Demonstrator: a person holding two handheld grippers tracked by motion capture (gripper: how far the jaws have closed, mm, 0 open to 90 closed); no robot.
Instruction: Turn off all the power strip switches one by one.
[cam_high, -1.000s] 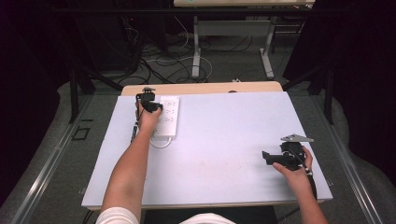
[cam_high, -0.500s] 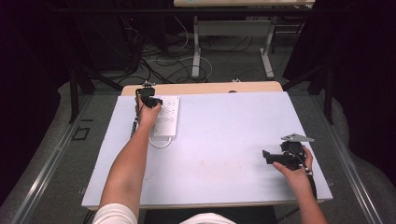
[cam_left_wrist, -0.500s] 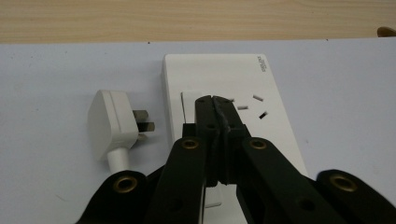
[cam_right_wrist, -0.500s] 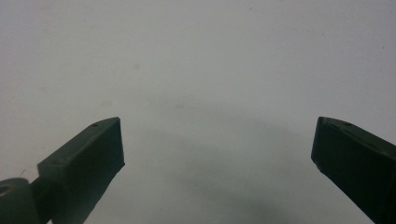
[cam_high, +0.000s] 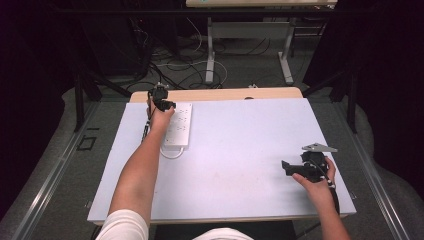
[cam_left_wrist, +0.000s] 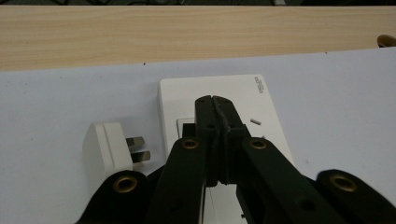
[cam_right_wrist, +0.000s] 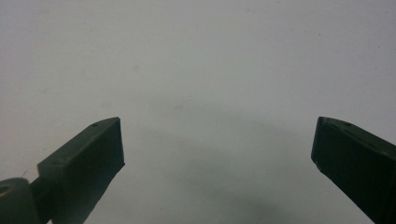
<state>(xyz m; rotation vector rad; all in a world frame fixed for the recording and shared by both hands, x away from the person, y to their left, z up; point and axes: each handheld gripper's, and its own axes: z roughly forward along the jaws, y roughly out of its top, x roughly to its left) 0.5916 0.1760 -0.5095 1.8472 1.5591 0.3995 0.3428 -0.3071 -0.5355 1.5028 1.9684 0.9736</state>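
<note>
— So, where is the left gripper (cam_high: 161, 100)?

— Up at the far left of the white table (cam_high: 240, 150), over the far end of a white power strip (cam_high: 179, 125). In the left gripper view the left gripper (cam_left_wrist: 213, 100) has its two black jaws pressed together with nothing caught between them, and their tips sit above the strip's top face (cam_left_wrist: 224, 91).

— Anything lying near it?

— Yes, a white plug (cam_left_wrist: 109, 147) rests on the table just beside the strip, on its left in that view, with its metal prongs pointing toward the strip's edge. Whether the prongs touch the strip I cannot tell.

— And the cord?

— A white cord (cam_high: 172, 154) loops out from the near end of the strip in the high view.

— What about the right gripper (cam_high: 289, 168)?

— It is well apart from all that, held low over the near right part of the table, pointing left. In the right gripper view its jaws stand wide apart, the right gripper (cam_right_wrist: 217, 140) empty, with bare white surface between them.

— What lies beyond the table?

— A strip of pale wood (cam_left_wrist: 187, 32) along the far edge.
</note>
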